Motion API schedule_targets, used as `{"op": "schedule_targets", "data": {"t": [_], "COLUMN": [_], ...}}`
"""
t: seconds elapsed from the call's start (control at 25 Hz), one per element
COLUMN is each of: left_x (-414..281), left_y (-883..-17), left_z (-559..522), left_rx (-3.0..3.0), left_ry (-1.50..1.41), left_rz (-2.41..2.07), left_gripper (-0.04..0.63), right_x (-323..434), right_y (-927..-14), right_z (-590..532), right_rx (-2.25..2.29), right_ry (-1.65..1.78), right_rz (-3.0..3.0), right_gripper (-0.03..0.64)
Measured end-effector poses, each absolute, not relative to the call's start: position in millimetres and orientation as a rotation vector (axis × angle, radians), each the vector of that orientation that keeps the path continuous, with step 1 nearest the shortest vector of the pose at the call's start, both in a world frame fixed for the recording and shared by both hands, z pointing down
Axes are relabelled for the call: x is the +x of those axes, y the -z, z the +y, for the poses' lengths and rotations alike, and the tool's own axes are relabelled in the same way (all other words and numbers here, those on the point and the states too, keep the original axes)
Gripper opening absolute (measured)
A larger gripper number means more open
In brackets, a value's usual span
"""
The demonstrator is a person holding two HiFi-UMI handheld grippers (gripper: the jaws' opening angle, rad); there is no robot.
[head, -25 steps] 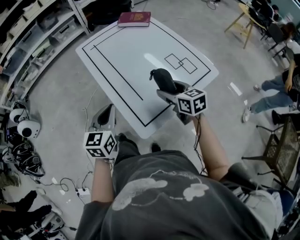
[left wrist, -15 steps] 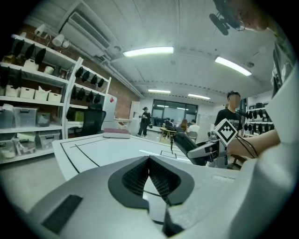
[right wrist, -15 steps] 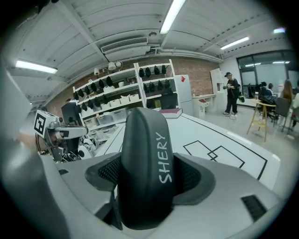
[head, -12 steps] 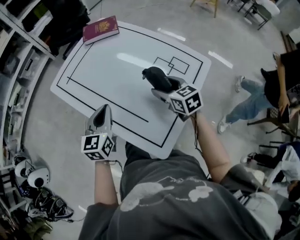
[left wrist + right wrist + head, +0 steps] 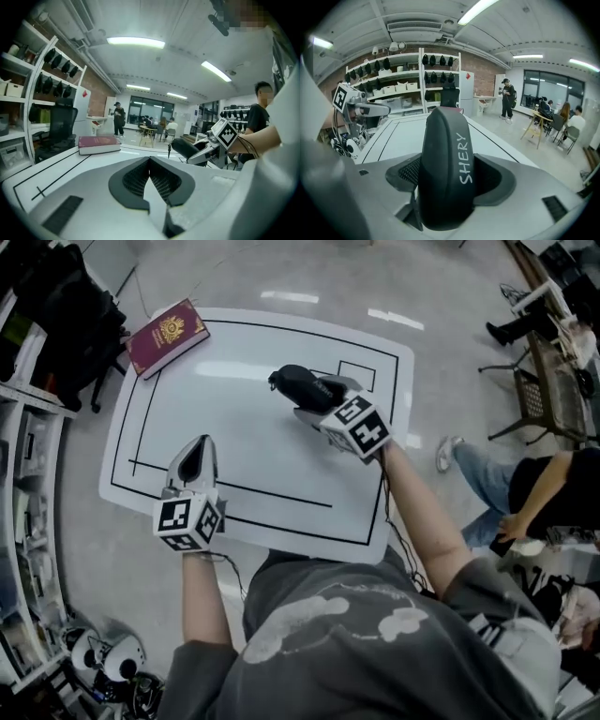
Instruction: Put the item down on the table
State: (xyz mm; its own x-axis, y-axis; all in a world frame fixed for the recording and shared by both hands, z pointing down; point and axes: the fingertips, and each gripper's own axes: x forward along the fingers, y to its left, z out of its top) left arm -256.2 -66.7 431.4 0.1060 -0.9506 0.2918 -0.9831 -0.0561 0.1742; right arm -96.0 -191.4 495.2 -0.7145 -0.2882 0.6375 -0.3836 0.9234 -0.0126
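Observation:
A black oblong case (image 5: 292, 383) with white lettering (image 5: 445, 159) sticks out of my right gripper (image 5: 314, 401), whose jaws are shut on its sides. It hangs over the right middle of the white table (image 5: 244, 437), near a small drawn rectangle; whether it touches the top I cannot tell. The left gripper view shows the case (image 5: 186, 148) just above the tabletop. My left gripper (image 5: 194, 451) hovers over the table's near left part, shut, with nothing between its pads (image 5: 149, 164).
A dark red book (image 5: 167, 334) lies at the table's far left corner. Shelves (image 5: 23, 474) and a black bag (image 5: 66, 306) stand to the left. A person's legs (image 5: 478, 474) and a chair (image 5: 548, 381) are to the right on the floor.
Both grippers have moved forward over the table: the right one with the case from the near right edge toward the middle, the left one from beside the table onto its near left part.

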Motion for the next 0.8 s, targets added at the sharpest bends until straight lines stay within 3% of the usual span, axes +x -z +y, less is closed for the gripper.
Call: {"op": "schedule_targets", "data": {"t": [0.8], "left_x": [-285.4], "left_y": [-438.5], "left_z": [-203.5], "left_rx": [2.330], "left_ry": [-0.203], "left_rz": [-1.557], "left_gripper": [0.002], "right_x": [-122.0], "right_y": [-520.1], "right_z": [-312.8], "right_rx": [0.429], "right_ry": [0.253], "right_rz": [-2.057], "right_gripper": [0.322]}}
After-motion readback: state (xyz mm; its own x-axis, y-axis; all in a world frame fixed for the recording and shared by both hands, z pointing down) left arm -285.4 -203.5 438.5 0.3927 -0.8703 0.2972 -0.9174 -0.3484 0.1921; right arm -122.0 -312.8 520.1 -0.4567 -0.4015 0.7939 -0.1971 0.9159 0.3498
